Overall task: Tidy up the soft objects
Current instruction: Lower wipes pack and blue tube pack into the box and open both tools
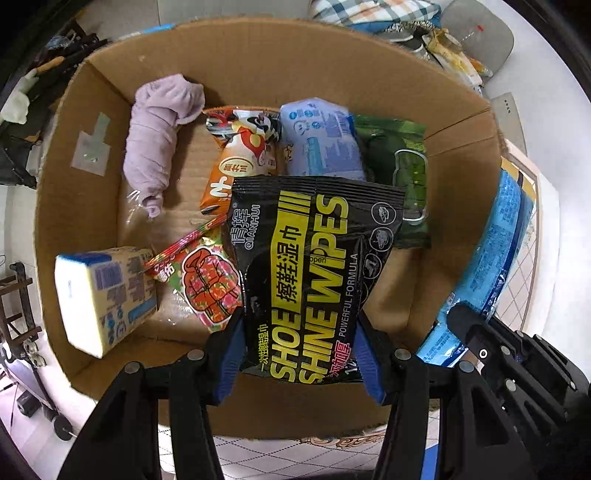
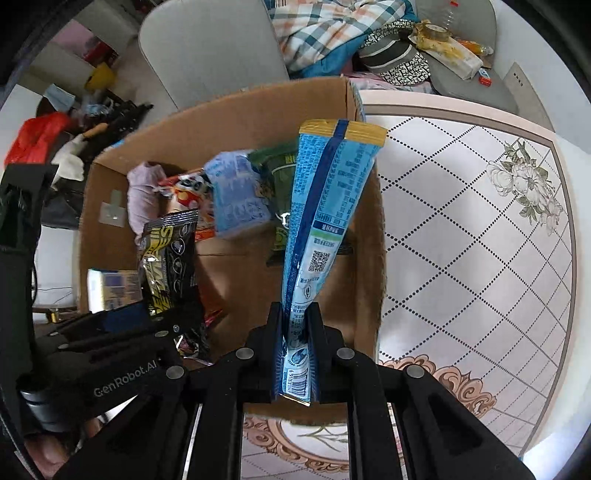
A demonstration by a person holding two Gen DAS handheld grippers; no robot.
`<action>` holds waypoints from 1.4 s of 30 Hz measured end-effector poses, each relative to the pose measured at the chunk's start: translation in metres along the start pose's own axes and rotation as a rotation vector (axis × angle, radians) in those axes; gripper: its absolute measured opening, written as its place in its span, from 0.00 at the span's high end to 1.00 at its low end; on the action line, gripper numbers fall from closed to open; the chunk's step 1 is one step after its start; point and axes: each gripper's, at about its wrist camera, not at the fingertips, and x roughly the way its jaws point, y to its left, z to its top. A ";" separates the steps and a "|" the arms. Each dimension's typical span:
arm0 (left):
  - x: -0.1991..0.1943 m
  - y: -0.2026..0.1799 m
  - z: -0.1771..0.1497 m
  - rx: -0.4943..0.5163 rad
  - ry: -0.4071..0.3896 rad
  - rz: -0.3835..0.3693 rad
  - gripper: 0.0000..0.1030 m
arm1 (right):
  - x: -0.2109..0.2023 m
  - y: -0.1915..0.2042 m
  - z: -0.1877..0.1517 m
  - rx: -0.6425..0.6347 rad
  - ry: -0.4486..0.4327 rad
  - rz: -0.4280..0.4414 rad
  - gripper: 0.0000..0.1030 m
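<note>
A cardboard box (image 1: 74,155) sits on a patterned table. My left gripper (image 1: 299,350) is shut on a black shoe shine wipes pack (image 1: 310,266) and holds it over the box; the pack also shows in the right wrist view (image 2: 168,262). My right gripper (image 2: 297,332) is shut on a long blue packet (image 2: 325,206) held upright over the box's right side; it also shows in the left wrist view (image 1: 495,266). In the box lie a rolled purple cloth (image 1: 159,136), an orange snack bag (image 1: 240,158), a pale blue wipes pack (image 1: 321,140), a green pack (image 1: 402,177), a tissue pack (image 1: 107,295) and a red floral packet (image 1: 210,280).
The box (image 2: 229,122) stands on a table with a diamond-patterned cloth (image 2: 461,229). Grey chairs (image 2: 207,48) behind hold plaid fabric (image 2: 332,33) and clutter. A red bag (image 2: 37,136) and dark items lie at far left.
</note>
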 end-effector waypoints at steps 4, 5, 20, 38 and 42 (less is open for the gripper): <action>-0.003 -0.003 -0.003 0.016 0.013 -0.012 0.48 | 0.013 0.000 0.003 0.012 0.019 -0.009 0.87; -0.001 -0.003 0.000 0.018 0.019 -0.017 0.48 | 0.015 0.000 0.003 0.016 0.025 -0.008 0.87; -0.023 0.020 0.002 -0.017 -0.022 -0.039 0.34 | -0.002 -0.010 0.004 0.040 0.040 -0.033 0.38; -0.076 0.038 -0.051 0.019 -0.295 0.167 0.05 | -0.035 0.013 -0.038 -0.044 -0.049 -0.127 0.04; -0.081 0.041 -0.057 0.005 -0.317 0.185 0.05 | -0.042 0.016 -0.041 -0.051 -0.089 -0.158 0.02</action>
